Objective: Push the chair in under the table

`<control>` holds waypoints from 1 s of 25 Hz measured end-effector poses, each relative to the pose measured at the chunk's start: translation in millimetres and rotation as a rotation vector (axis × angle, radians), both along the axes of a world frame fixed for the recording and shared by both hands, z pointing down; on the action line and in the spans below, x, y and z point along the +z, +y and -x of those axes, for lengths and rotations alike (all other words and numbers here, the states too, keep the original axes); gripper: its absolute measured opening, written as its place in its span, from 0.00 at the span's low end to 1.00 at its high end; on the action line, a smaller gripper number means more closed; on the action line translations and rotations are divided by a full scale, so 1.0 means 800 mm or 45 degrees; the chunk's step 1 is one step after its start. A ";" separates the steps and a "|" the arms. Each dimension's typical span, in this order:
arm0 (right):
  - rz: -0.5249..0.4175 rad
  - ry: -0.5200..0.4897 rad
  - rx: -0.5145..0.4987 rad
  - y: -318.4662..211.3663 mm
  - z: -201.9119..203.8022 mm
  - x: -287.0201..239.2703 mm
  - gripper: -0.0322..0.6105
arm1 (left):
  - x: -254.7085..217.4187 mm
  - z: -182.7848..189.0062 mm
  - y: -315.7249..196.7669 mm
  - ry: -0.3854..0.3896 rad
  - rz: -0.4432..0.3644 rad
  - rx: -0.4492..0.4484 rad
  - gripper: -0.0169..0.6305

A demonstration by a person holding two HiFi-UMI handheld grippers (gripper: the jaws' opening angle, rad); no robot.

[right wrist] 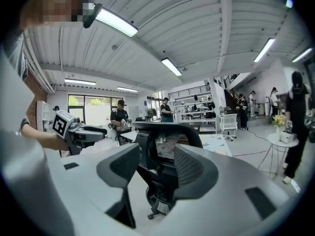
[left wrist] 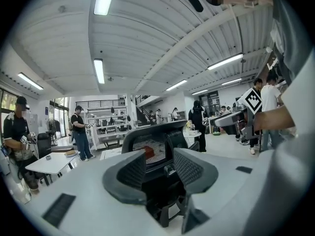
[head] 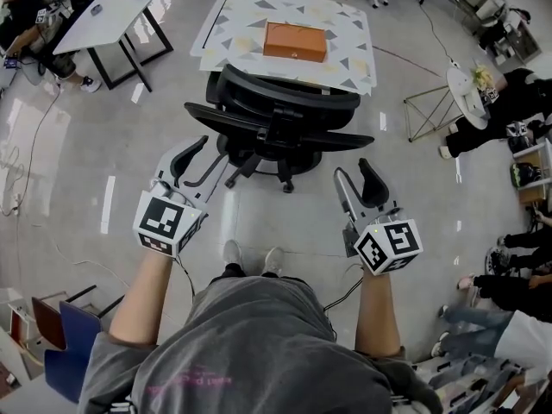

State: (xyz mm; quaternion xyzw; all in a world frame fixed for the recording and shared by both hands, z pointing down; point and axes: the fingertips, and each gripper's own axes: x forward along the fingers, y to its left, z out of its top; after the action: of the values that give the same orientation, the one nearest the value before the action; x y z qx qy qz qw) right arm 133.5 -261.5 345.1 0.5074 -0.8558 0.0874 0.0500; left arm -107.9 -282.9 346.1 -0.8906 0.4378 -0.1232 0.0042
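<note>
A black mesh office chair [head: 276, 115] stands with its back to me, its seat partly under a table [head: 226, 26] with a triangle-patterned top. An orange box [head: 295, 41] lies on that table. My left gripper [head: 205, 158] is held level just short of the chair's left side, jaws open, nothing between them. My right gripper [head: 355, 176] is open and empty too, near the chair's right side. In the left gripper view the chair back [left wrist: 156, 142] shows between the left gripper's [left wrist: 160, 168] pads; the right gripper view has the chair back [right wrist: 170, 142] just beyond my right gripper [right wrist: 152, 167].
A white table [head: 112, 15] stands at the far left with a seated person beside it. A wire-frame stand [head: 431, 110] and a small round table [head: 466, 89] are at the right, with several people along the right edge. A blue chair [head: 65, 343] is behind me, left.
</note>
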 end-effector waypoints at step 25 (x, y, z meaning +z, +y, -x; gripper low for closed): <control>-0.049 0.019 -0.012 -0.007 0.035 -0.013 0.23 | -0.010 0.007 -0.007 0.032 -0.049 0.059 0.10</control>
State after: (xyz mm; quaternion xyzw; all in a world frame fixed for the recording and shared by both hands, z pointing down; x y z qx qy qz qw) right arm 105.3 -266.8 334.8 0.5050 -0.8592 0.0670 0.0469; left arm -113.9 -288.6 338.3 -0.9017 0.4195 -0.1033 0.0185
